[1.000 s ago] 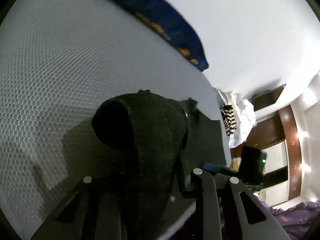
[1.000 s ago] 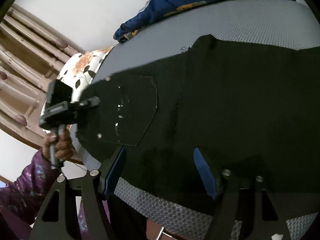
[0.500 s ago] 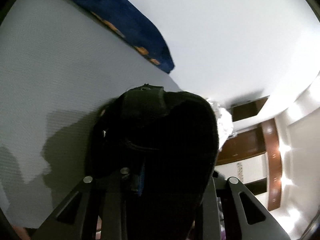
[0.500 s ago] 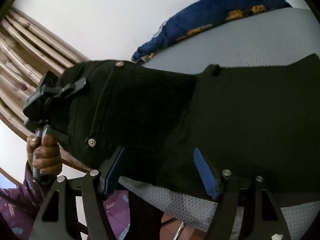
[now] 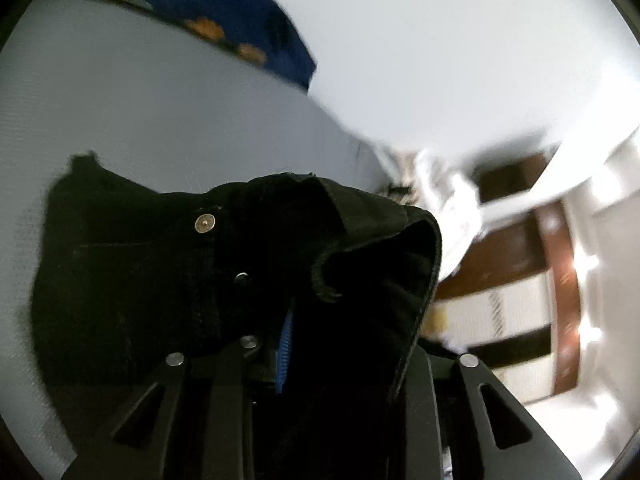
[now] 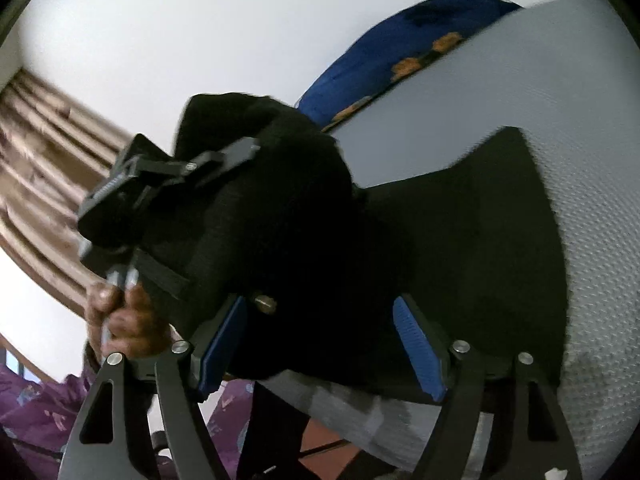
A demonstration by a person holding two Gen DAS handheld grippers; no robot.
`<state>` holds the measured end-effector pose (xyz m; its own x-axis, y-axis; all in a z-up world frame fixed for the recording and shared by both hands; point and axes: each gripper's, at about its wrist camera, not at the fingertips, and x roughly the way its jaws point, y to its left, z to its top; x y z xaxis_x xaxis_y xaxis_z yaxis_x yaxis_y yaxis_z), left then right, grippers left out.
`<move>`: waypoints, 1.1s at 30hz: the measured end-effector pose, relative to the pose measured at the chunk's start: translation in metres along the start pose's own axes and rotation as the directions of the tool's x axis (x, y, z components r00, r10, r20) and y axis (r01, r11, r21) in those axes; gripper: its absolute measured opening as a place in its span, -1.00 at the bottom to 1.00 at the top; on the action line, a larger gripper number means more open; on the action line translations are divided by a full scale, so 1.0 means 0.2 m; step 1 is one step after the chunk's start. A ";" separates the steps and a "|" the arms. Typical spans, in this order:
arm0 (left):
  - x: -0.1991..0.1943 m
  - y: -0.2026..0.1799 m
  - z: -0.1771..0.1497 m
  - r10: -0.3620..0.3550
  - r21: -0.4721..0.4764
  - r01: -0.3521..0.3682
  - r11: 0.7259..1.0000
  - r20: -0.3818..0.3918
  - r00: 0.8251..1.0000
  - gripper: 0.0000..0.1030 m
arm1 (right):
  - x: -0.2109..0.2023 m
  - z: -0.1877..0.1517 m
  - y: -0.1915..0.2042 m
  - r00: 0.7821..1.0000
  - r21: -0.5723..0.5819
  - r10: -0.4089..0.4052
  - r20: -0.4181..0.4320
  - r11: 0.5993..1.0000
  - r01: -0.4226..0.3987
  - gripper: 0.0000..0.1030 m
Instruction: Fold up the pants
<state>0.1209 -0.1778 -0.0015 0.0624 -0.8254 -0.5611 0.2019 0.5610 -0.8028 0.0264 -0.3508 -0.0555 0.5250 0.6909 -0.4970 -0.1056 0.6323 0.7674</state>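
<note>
The black pants [image 5: 140, 272] lie on a grey mesh mattress [image 5: 160, 120]. One end, with a metal button [image 5: 205, 223], is lifted and draped over my left gripper [image 5: 320, 340]. Cloth sits in the left jaws beside a blue pad [image 5: 284, 344]; they hold it while opening slightly. In the right wrist view a hand [image 6: 124, 320] holds that left gripper [image 6: 160, 184] up at the left, with the raised fold of pants [image 6: 280, 220] hanging from it. My right gripper [image 6: 320, 304] is low at the mattress's near edge. Its jaws are wide and still opening, its blue pads [image 6: 418, 348] clear of the cloth.
A blue pillow with orange flowers [image 6: 400, 52] lies along the far side of the mattress, against a white wall. Brown wooden rails [image 6: 40, 168] stand at the left. A purple sleeve [image 6: 32, 412] is near the bottom left. A dark wardrobe [image 5: 560, 280] stands beyond the mattress.
My left gripper has carried the pants' end up and across over the rest of the pants, toward my right gripper. The flat pocketed part has risen into a hanging fold. The right gripper swung sideways.
</note>
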 end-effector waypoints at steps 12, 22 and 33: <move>0.24 -0.13 -0.05 0.083 0.199 -0.055 0.978 -0.134 0.987 0.45 | -0.10 -0.06 -0.27 0.999 0.132 0.032 0.008 0.991 -0.033 0.52; 0.06 -0.24 0.14 0.032 0.261 -0.038 0.965 0.028 0.999 0.57 | -0.15 -0.04 -0.33 1.000 0.156 -0.027 -0.007 0.987 0.027 0.44; -0.37 0.31 -0.19 0.328 0.179 -0.364 0.914 0.204 0.923 0.57 | -0.55 0.08 -0.25 0.959 0.104 -0.179 0.221 0.982 0.159 0.56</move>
<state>0.0920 -0.0792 -0.0177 0.3227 -0.5905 -0.7397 0.3371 0.8020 -0.4931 -0.0127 -0.4635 -0.0323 0.7087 0.4719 -0.5245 0.0674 0.6947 0.7162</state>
